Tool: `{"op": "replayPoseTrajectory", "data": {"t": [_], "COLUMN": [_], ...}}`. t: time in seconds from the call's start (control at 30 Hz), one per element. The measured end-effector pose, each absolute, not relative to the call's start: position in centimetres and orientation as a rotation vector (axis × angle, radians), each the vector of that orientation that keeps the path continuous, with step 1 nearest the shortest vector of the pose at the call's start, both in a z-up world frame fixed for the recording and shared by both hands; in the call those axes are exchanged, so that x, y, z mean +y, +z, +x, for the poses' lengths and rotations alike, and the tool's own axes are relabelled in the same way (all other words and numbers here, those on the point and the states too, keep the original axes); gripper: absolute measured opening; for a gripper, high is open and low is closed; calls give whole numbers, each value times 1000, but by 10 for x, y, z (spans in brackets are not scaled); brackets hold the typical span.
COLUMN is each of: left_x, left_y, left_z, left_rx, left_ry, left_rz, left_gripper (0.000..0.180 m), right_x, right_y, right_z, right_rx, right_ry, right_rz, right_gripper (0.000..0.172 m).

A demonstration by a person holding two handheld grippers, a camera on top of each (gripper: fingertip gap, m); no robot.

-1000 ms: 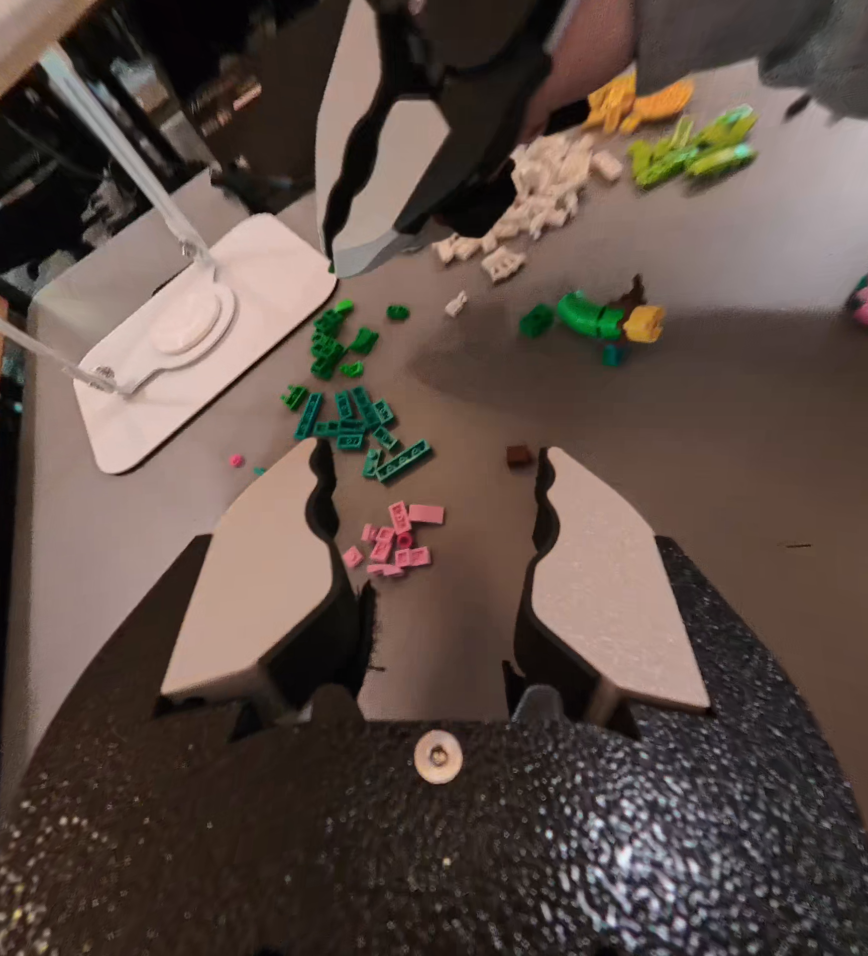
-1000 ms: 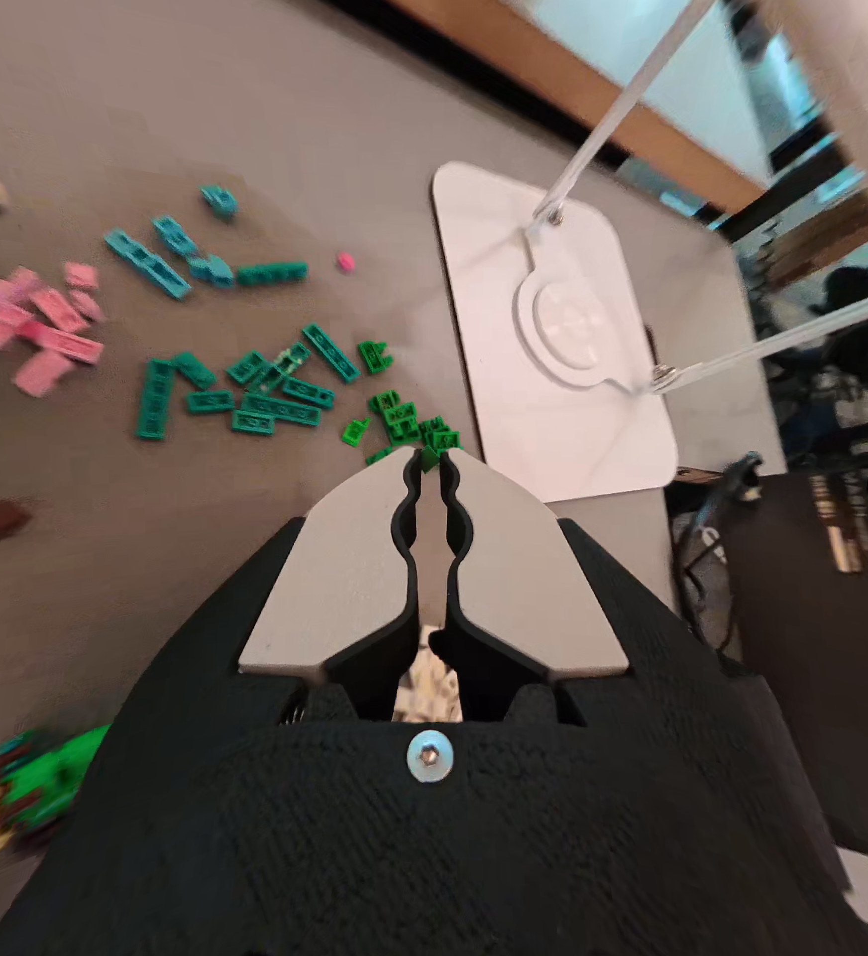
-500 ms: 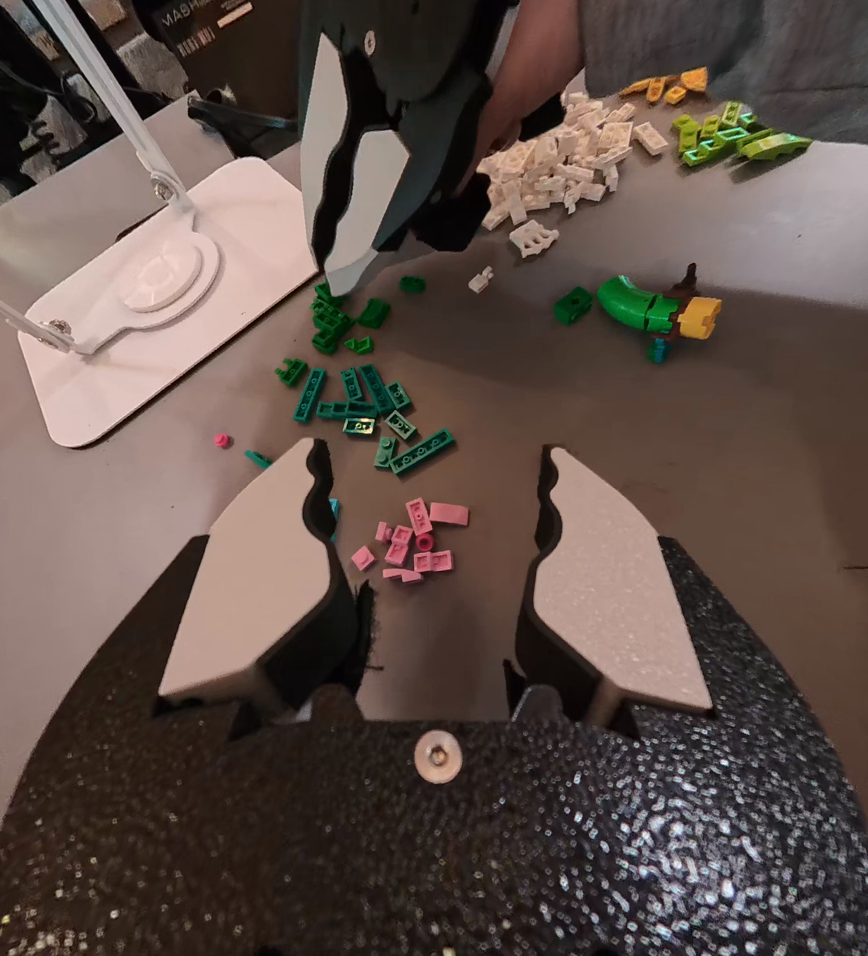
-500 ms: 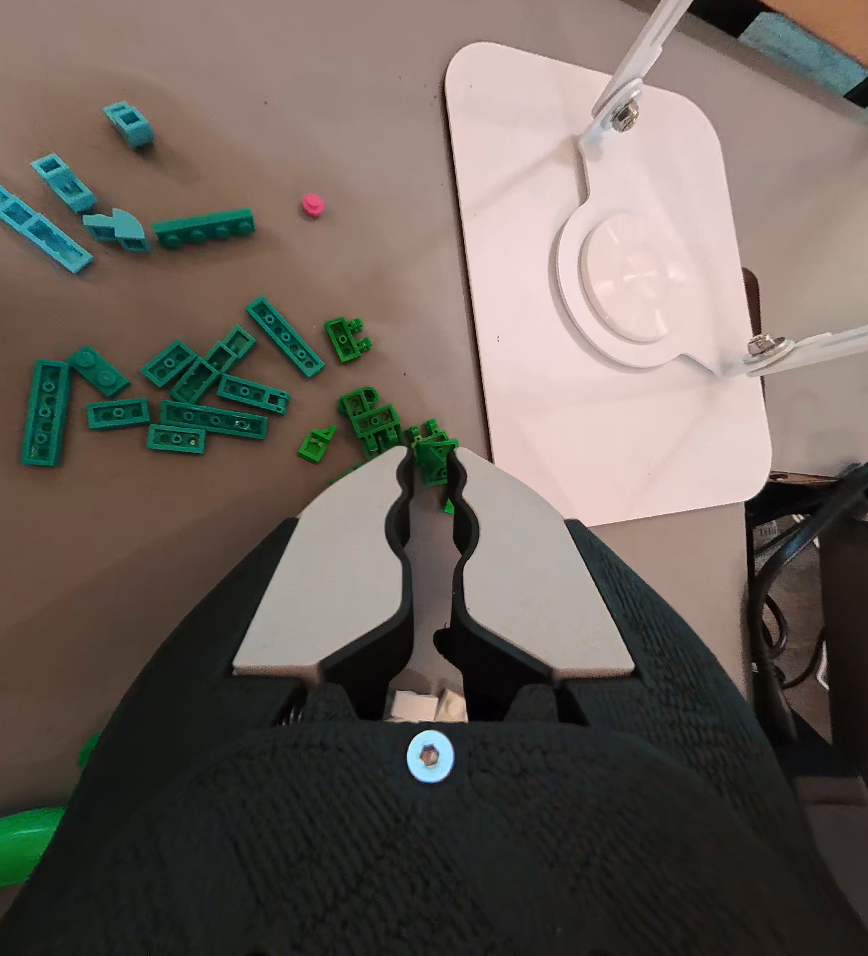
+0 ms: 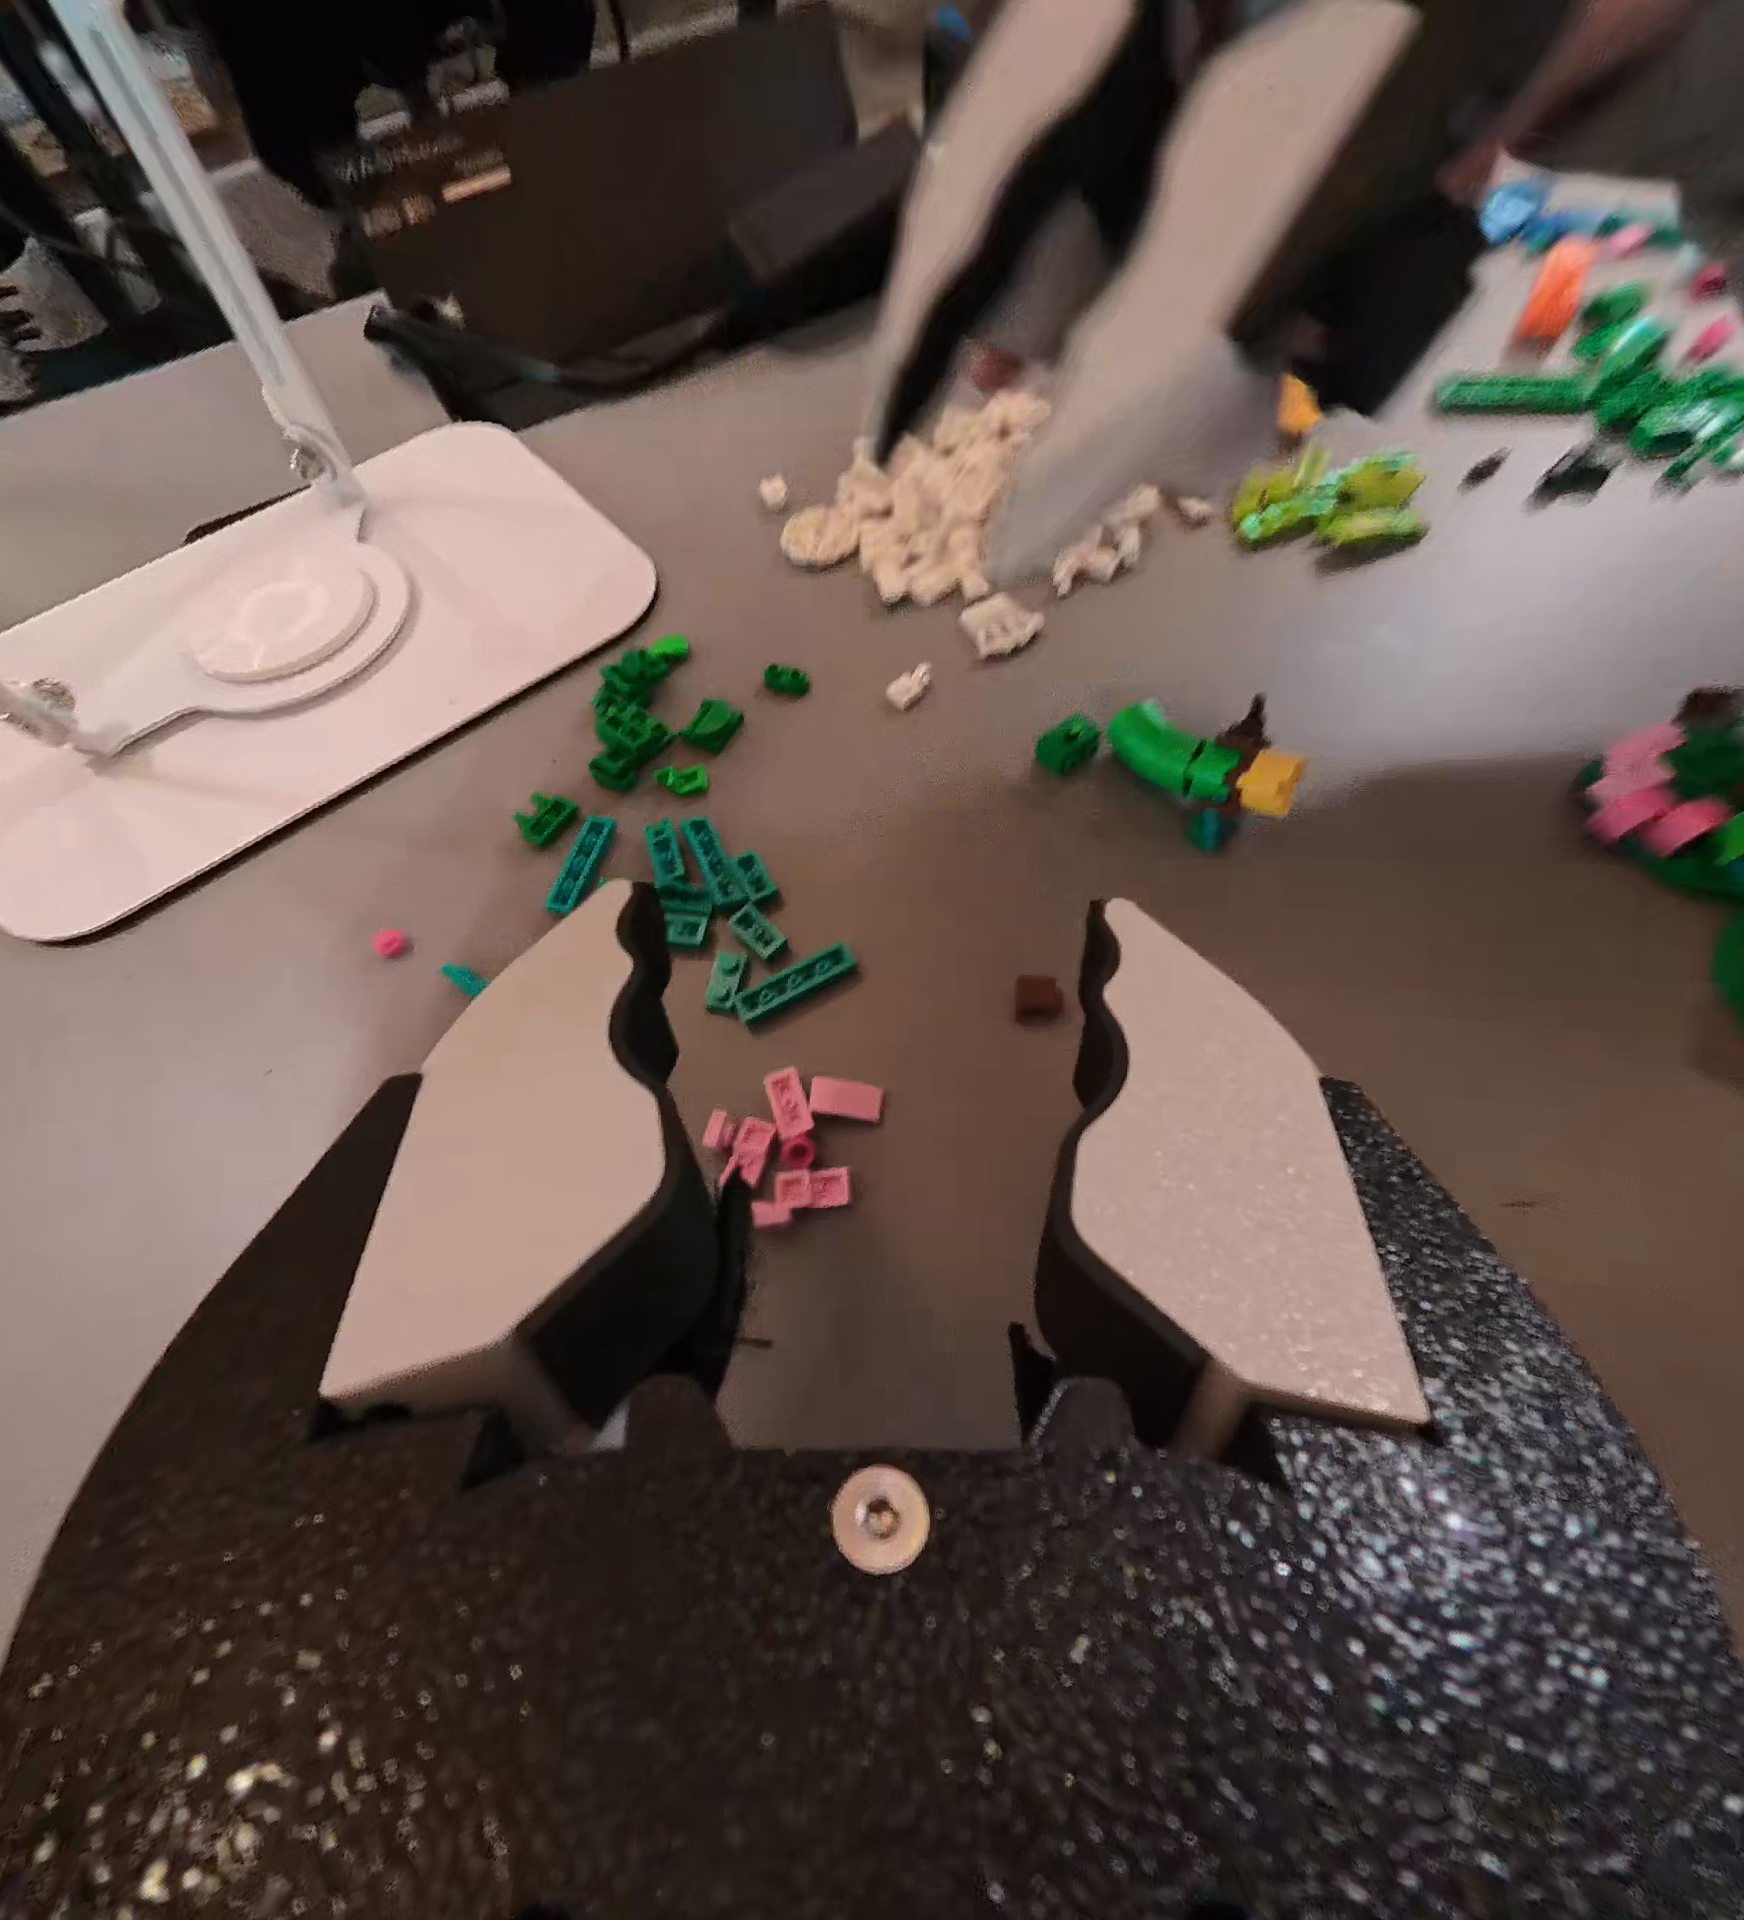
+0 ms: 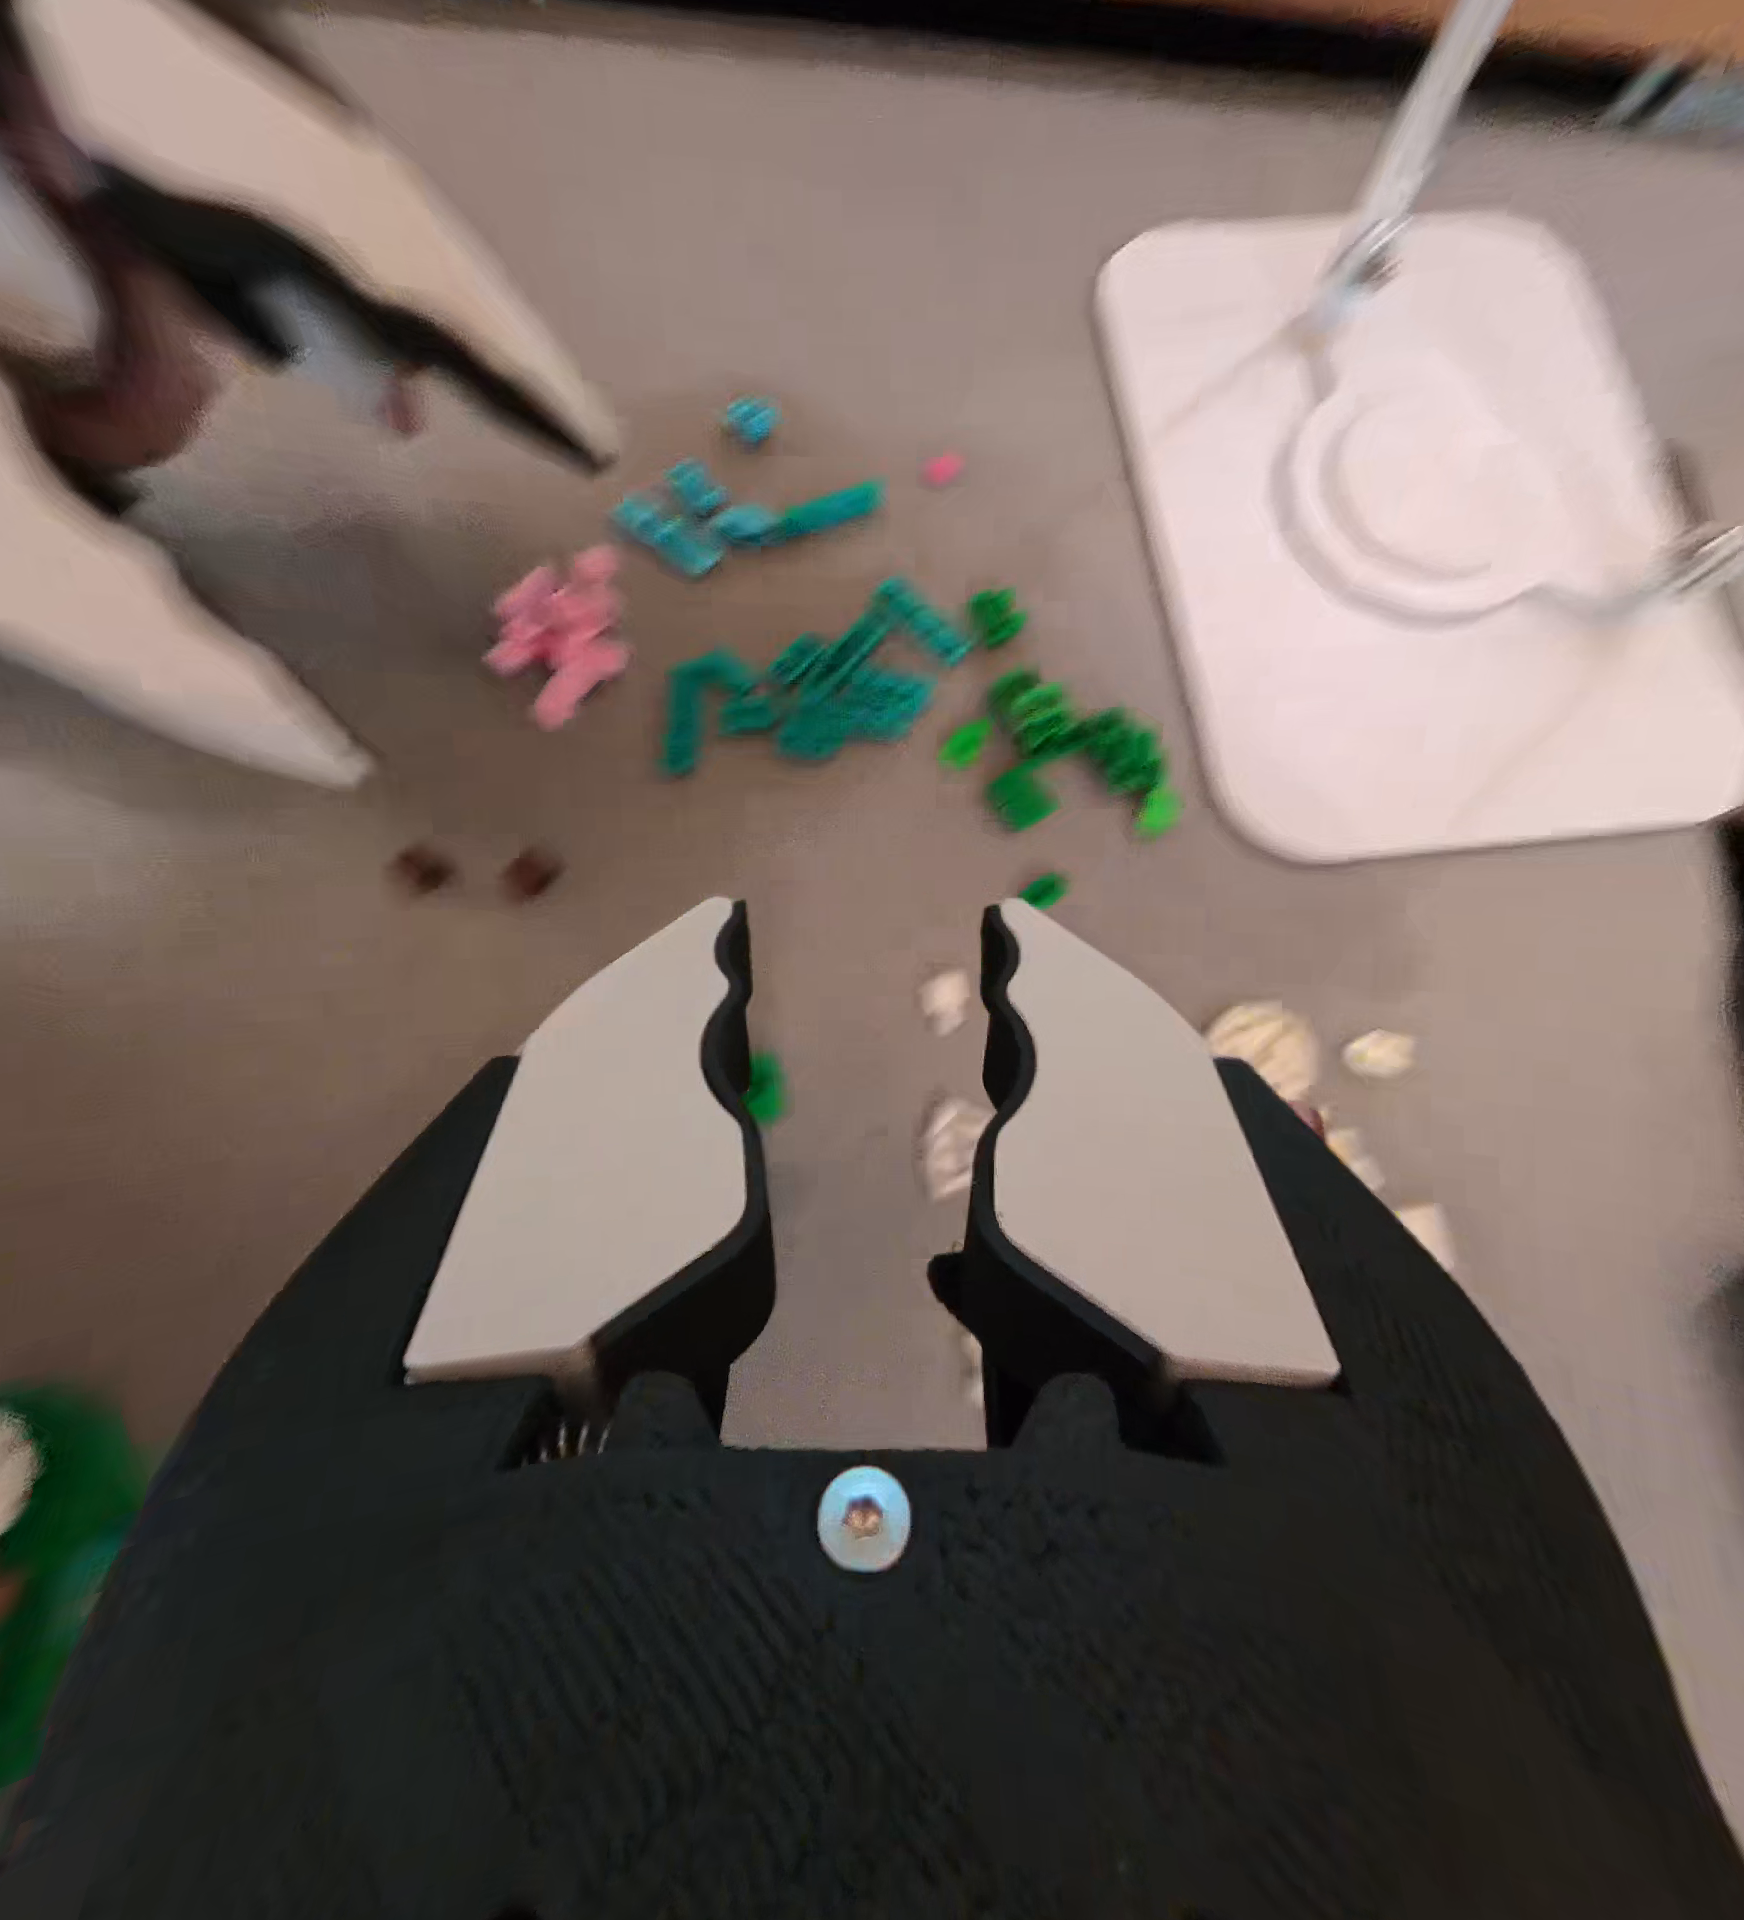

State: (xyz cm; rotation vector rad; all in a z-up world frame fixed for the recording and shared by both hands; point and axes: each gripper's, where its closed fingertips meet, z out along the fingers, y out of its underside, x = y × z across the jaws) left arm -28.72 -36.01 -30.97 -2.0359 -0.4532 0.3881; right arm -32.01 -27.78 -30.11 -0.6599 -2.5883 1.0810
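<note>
On the grey table, beside the white lamp base, the left gripper hovered with fingers spread wide and bare above pink bricks and teal plates, while the right gripper, fingers likewise parted and bare, hung over white bricks.

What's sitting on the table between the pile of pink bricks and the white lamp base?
In the left wrist view, teal flat bricks and a cluster of dark green bricks lie between the pink brick pile and the white flat lamp base.
</note>
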Motion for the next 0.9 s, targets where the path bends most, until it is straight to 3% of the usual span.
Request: {"op": "replayPoseTrajectory", "data": {"t": [0.07, 0.17, 0.33, 0.57, 0.67, 0.9], "left_x": [-355, -350, -334, -318, -315, -296], "left_y": [-300, -286, -275, -280, -283, -288], "left_z": [-286, -296, -293, -275, -267, -247], "left_rx": [-447, -484, -439, -429, -434, -456], "left_ry": [346, 405, 409, 374, 327, 119], "left_rz": [-1986, -1938, -1926, -1917, -1913, -1855], "left_gripper": [80, 100, 103, 100, 97, 80], "right_x": [-267, -252, -247, -254, -256, -260], "right_y": [-307, -319, -344, -366, -368, -332], "right_z": [-280, -251, -229, -236, -239, -238], "right_rx": [-2704, -2694, -2661, -2697, -2709, -2384], "right_ry": [1094, 1062, 1019, 960, 949, 999], "right_rz": [-699, -719, -693, -596, -551, -299], "right_gripper": [45, 44, 44, 34, 9, 4]}}
